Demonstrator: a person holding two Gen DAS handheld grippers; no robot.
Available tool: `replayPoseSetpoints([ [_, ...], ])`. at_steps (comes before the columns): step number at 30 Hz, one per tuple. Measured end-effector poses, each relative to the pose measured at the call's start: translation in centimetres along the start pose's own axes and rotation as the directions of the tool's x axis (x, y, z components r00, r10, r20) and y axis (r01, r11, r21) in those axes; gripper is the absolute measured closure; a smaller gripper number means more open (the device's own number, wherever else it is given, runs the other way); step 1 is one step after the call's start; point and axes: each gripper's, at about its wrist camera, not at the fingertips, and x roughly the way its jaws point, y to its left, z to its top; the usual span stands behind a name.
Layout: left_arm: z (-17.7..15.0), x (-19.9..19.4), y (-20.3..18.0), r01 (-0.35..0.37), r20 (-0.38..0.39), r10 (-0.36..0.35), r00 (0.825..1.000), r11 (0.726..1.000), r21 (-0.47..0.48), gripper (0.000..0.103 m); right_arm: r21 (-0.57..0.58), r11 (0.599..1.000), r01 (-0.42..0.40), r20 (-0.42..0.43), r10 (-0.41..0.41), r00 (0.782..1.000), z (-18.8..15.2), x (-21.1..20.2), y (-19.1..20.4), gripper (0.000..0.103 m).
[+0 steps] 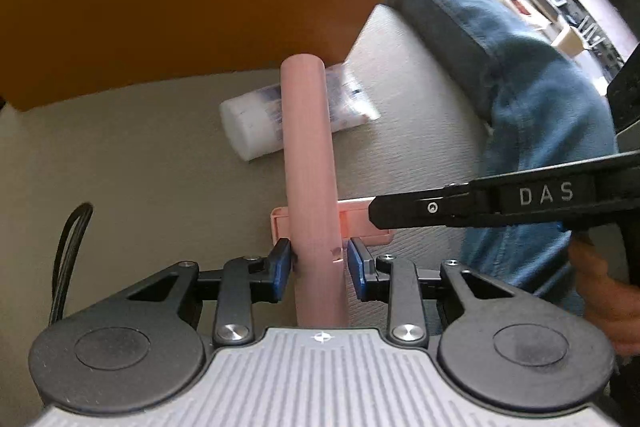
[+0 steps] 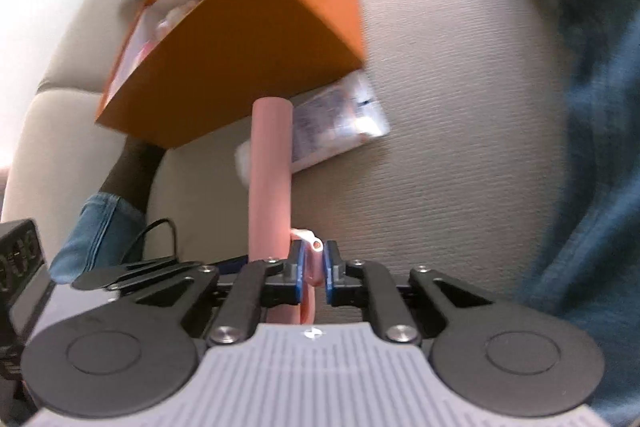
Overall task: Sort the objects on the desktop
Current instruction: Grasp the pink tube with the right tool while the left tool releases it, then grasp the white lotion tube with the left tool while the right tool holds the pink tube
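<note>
A pink cylinder-handled object [image 1: 310,163] with a flat pink head [image 1: 352,225] stands between the fingers of my left gripper [image 1: 319,261]; the left pad touches it, the right pad shows a small gap. My right gripper [image 2: 311,263] is shut on the pink head piece [image 2: 313,259], with the pink handle [image 2: 270,163] just left of it. My right gripper also reaches in from the right in the left wrist view [image 1: 460,207]. An orange box [image 1: 192,7] holding several items stands behind. A white tube [image 1: 296,115] lies under the box's edge.
Everything rests on a beige sofa cushion [image 1: 420,99]. A person's jeans-clad leg [image 1: 520,79] lies to the right. A black cable [image 1: 70,255] loops at the left. The orange box [image 2: 248,39] and white tube [image 2: 340,119] also show in the right wrist view.
</note>
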Motion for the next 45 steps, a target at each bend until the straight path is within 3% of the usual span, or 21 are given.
replayPoseSetpoints([
  [4,0.1,0.5,1.5,0.033,-0.017,-0.033,0.999,0.999,-0.035,0.070,-0.057,0.996,0.066,-0.001,-0.066,0.998,0.2,2.1,2.0,0.087],
  [6,0.2,0.7,2.5,0.060,-0.015,-0.061,0.998,0.997,-0.053,0.070,-0.057,0.997,0.052,-0.015,-0.053,0.998,0.5,3.0,2.3,0.078],
  [10,0.1,0.8,4.6,0.116,-0.011,-0.118,0.993,0.987,-0.108,0.071,-0.023,1.000,0.020,-0.050,-0.021,0.999,0.6,4.5,1.6,0.078],
  [18,0.7,-0.8,4.5,0.115,0.017,-0.115,0.993,0.992,-0.060,0.067,-0.052,0.998,-0.045,0.004,0.045,0.999,0.6,1.6,2.1,0.097],
  [20,1.0,-1.9,4.3,0.147,0.041,-0.145,0.989,0.988,-0.046,0.053,-0.093,0.996,0.004,0.024,-0.001,1.000,0.7,0.3,2.7,0.097],
  [23,1.9,-3.4,4.5,0.115,0.101,-0.111,0.989,0.993,-0.032,0.051,-0.137,0.988,0.077,0.066,-0.069,0.995,1.0,-2.1,2.9,0.097],
  [26,3.4,-3.8,4.8,0.047,0.124,-0.045,0.991,0.999,-0.016,0.046,-0.187,0.963,0.192,0.130,-0.170,0.977,1.5,-4.4,2.3,0.097],
  [30,5.7,-1.9,3.7,-0.030,0.081,0.025,0.996,0.998,0.053,0.043,-0.224,0.916,0.332,0.153,-0.304,0.940,3.1,-4.5,1.8,0.096],
  [36,8.7,0.3,2.8,-0.043,0.013,0.041,0.999,0.980,0.195,0.040,-0.313,0.808,0.500,0.201,-0.458,0.866,4.1,-2.6,1.0,0.096],
  [40,10.1,2.9,1.3,-0.014,-0.078,0.041,0.996,0.948,0.319,0.040,-0.303,0.828,0.471,0.202,-0.428,0.881,4.8,-3.0,0.1,0.095],
  [45,10.8,4.8,0.6,0.052,-0.131,-0.011,0.991,0.948,0.315,0.037,-0.281,0.845,0.455,0.207,-0.409,0.889,5.2,-3.2,-0.7,0.095],
])
